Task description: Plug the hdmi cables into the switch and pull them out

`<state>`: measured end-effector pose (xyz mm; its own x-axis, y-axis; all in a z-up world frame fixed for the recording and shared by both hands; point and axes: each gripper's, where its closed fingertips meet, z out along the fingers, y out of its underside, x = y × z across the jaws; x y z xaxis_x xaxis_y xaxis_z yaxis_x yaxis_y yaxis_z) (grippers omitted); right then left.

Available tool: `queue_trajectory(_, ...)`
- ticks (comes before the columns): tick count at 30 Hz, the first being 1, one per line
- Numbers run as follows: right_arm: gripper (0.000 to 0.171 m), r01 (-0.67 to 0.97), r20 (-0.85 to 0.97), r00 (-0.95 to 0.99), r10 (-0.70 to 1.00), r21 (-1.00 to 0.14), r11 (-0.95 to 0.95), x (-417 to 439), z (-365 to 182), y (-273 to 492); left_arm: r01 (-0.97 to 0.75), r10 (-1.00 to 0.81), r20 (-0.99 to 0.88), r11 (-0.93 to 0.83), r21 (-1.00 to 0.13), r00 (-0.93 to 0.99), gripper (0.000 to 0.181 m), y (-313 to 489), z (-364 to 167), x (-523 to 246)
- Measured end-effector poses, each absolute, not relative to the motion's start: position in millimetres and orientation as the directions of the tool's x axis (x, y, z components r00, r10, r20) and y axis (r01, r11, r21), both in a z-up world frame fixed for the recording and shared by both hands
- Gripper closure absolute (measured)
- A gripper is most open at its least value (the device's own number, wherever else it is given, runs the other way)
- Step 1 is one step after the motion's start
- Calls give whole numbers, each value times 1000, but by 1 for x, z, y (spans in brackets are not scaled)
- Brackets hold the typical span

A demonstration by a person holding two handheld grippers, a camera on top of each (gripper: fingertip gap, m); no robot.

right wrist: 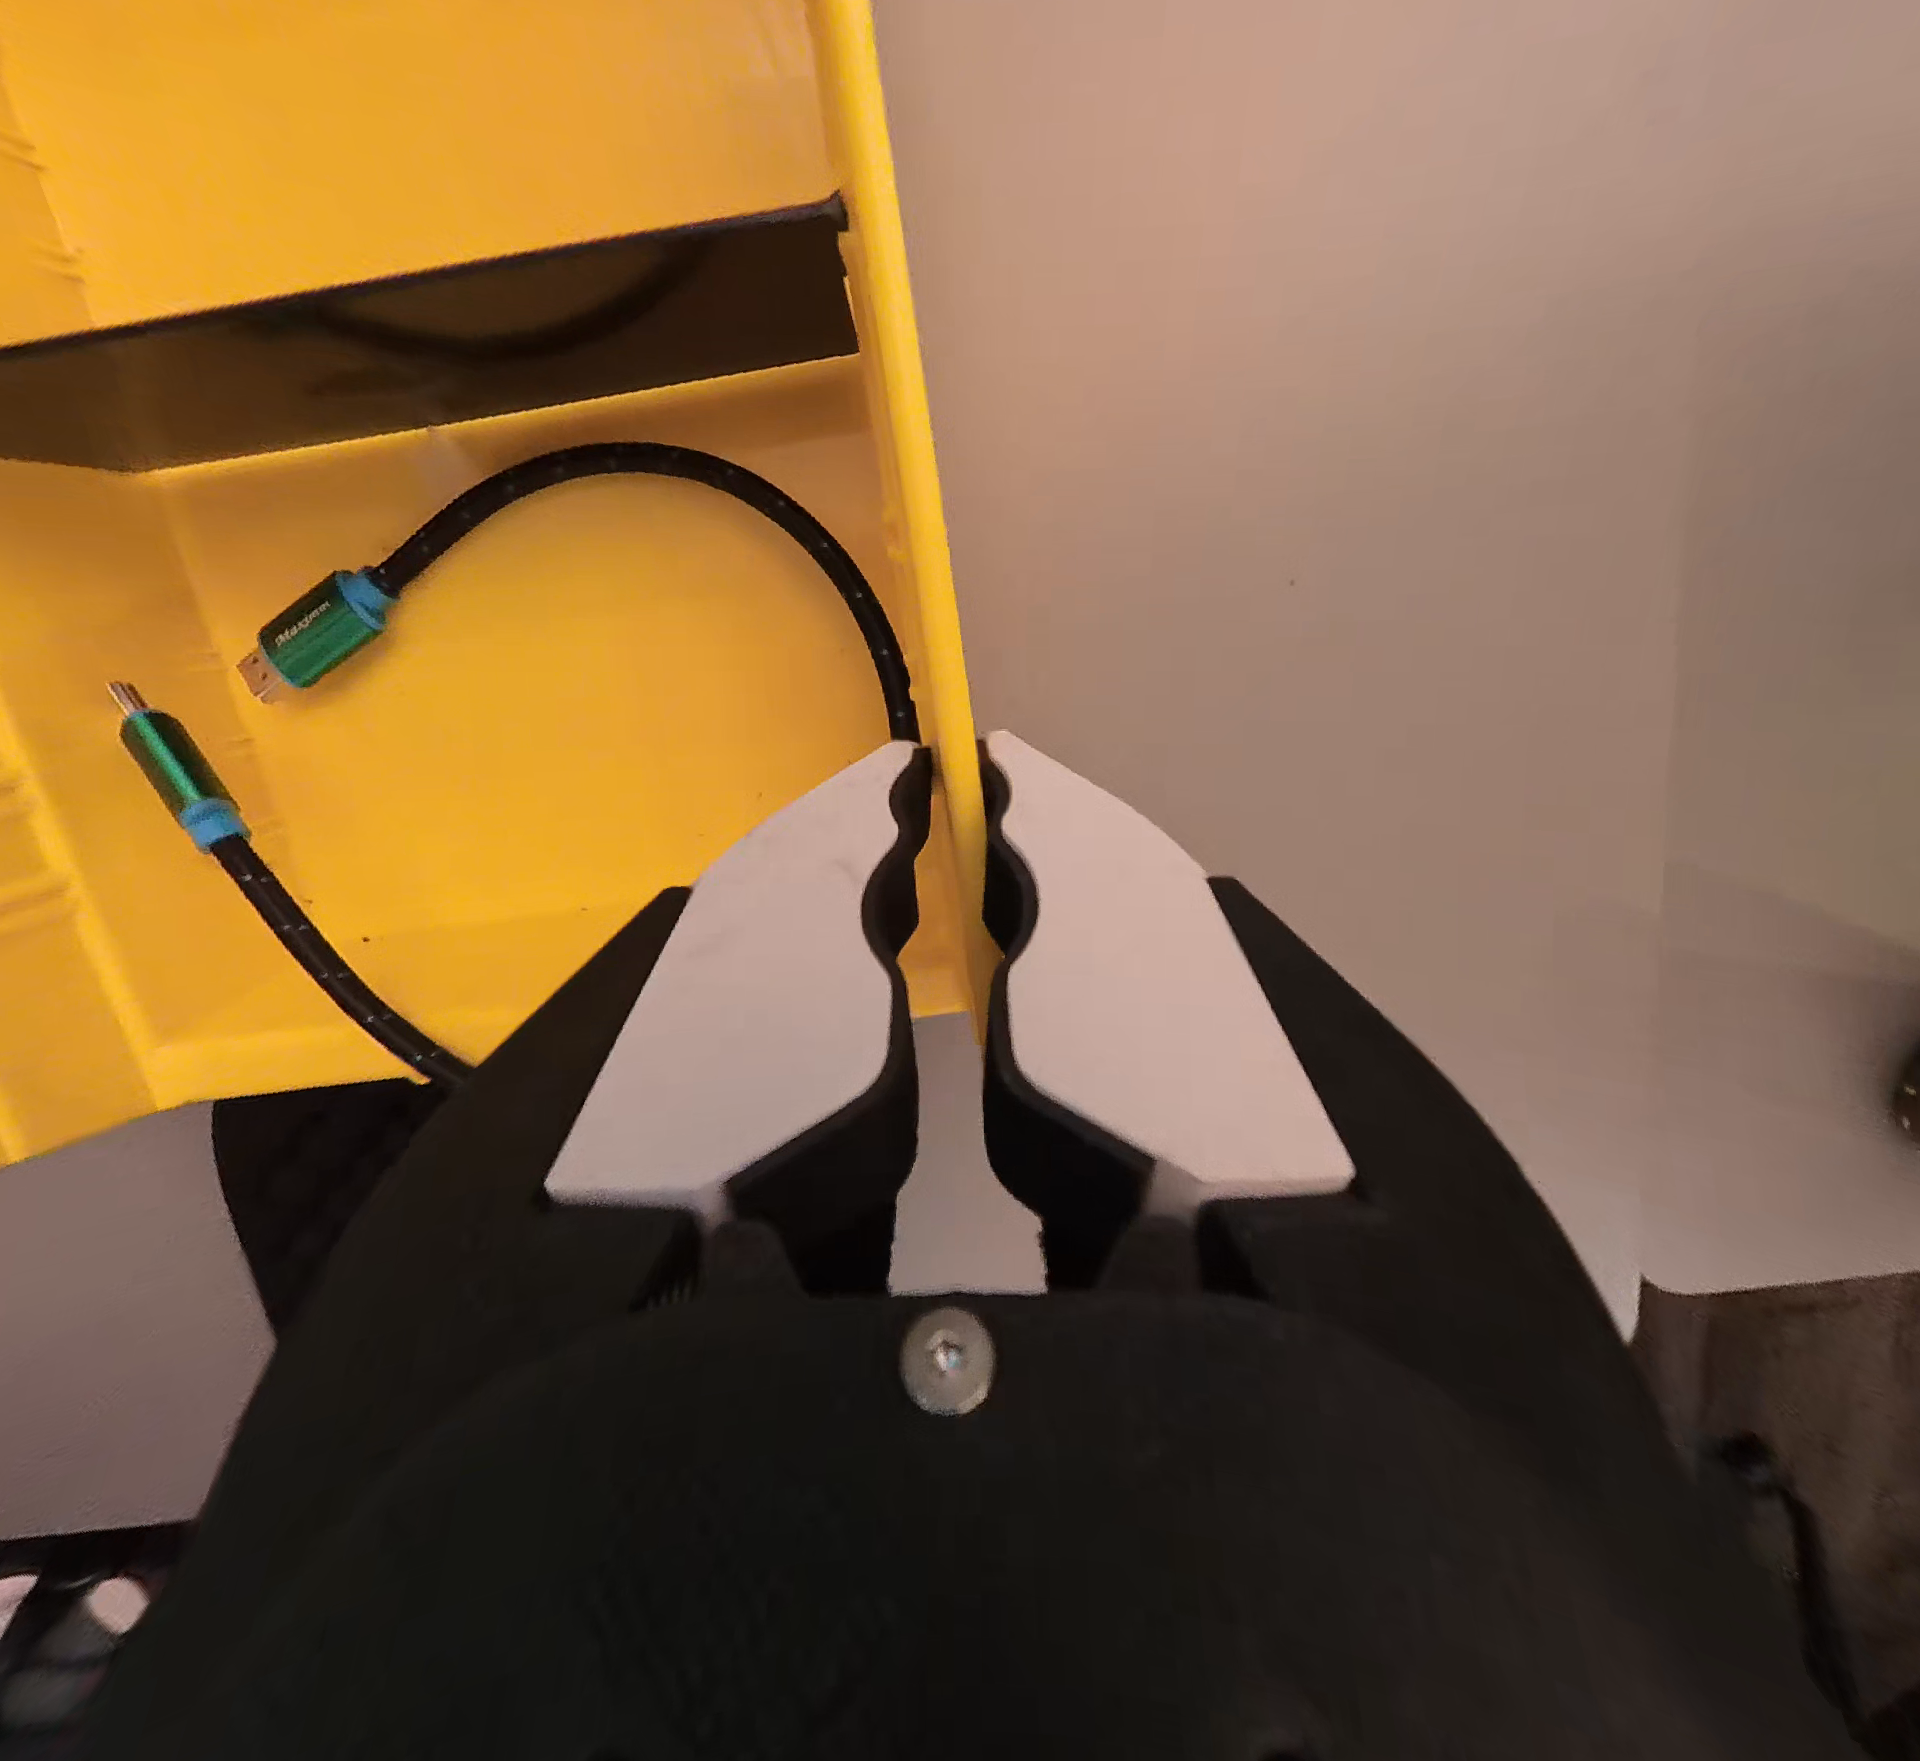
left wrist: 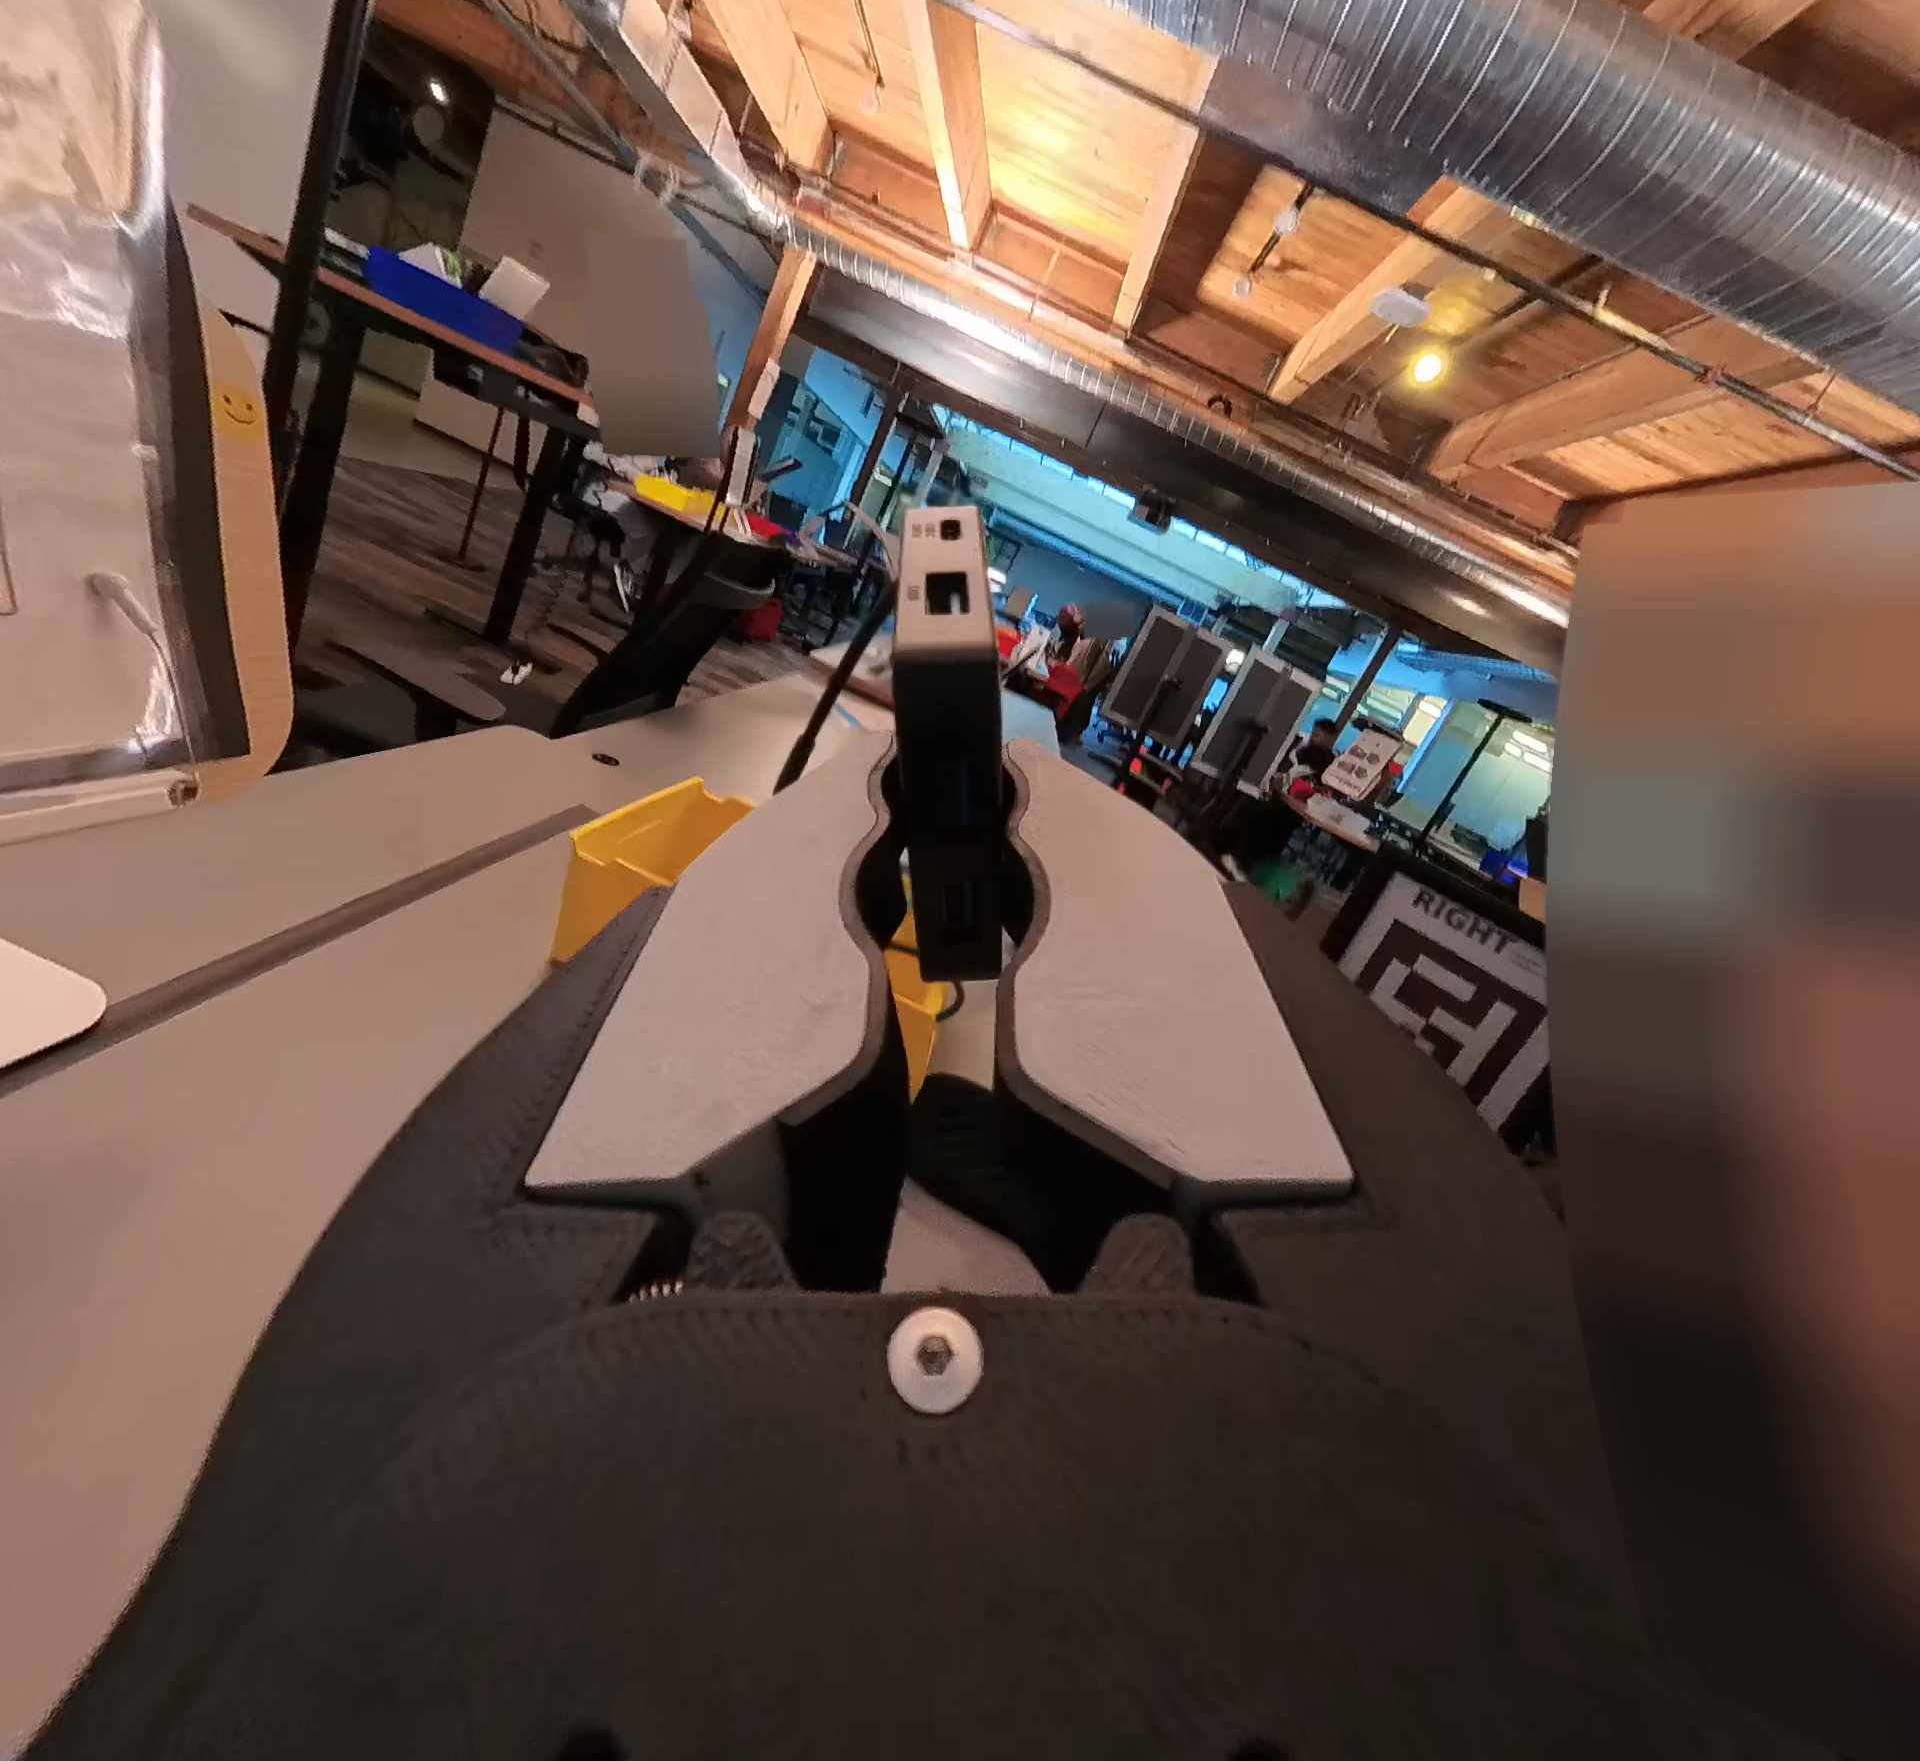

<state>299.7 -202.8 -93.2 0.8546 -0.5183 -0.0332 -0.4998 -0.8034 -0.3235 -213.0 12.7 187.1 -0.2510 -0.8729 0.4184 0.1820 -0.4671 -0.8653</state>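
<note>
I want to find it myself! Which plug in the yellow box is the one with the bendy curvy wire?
Look in the yellow bin, in the section nearer the right gripper, below the black divider. Two green plugs lie there. Yours is the upper green plug, whose black cable arches round to the bin's wall; the lower green plug has a straighter cable.

Left wrist light: warm glow is cast on the wooden ceiling (left wrist: pixel 997 153) by a small lamp (left wrist: pixel 1427 368); cool daylight is seen in the far windows.
Left wrist sharpness: slight softness throughout; straight beams are bent by wide-angle distortion at the edges.
Right wrist light: dim, warm and even; the yellow bin (right wrist: pixel 468 101) is brightly saturated.
Right wrist shadows: soft shadow on the pale surface (right wrist: pixel 1403 361) at right.
Right wrist blur: edges softened.
</note>
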Motion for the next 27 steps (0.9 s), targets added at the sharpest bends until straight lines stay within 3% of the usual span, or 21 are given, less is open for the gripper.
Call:
queue_trajectory(1, 161, -506, -12, 846, -533, -329, -797, 301, -88, -203, 156, -874, 417, -461, -874, -249, 168, 11, 183, -208)
queue_trajectory(4, 155, -448, 151, 808, -569, -470, -761, 309, -43, -192, 53, -902, 384, -401, -914, -197, 168, 10, 163, -191)
queue_trajectory(8, 151, 0, 387, 830, -402, -720, -694, 252, 62, -118, -47, -938, 336, -333, -942, -92, 168, 13, 140, -169)
queue_trajectory(10, 135, 391, 509, 843, -174, -802, -451, 167, 117, -61, -100, -939, 329, -320, -942, -100, 168, 8, 131, -161)
queue_trajectory(12, 129, 634, 627, 772, 104, -771, -54, 53, 140, -34, -150, -930, 347, -329, -932, -119, 168, 2, 122, -152)
queue_trajectory(14, 133, 701, 736, 635, 233, -676, 226, -29, 137, -33, -207, -919, 370, -339, -918, -135, 168, -4, 111, -144)
queue_trajectory(16, 137, 747, 803, 541, 249, -595, 296, -67, 127, -29, -262, -914, 384, -342, -902, -128, 168, -7, 100, -137)
queue_trajectory(18, 140, 741, 798, 492, 349, -594, 314, -93, 109, -28, -301, -913, 386, -335, -893, -131, 168, -11, 92, -131)
queue_trajectory(23, 153, 829, 842, 430, 326, -511, 226, -90, 86, -10, -351, -903, 390, -311, -883, -182, 168, -25, 83, -121)
queue_trajectory(27, 166, 814, 806, 441, 396, -544, 202, -87, 77, -10, -316, -888, 399, -320, -893, -228, 168, -30, 88, -117)
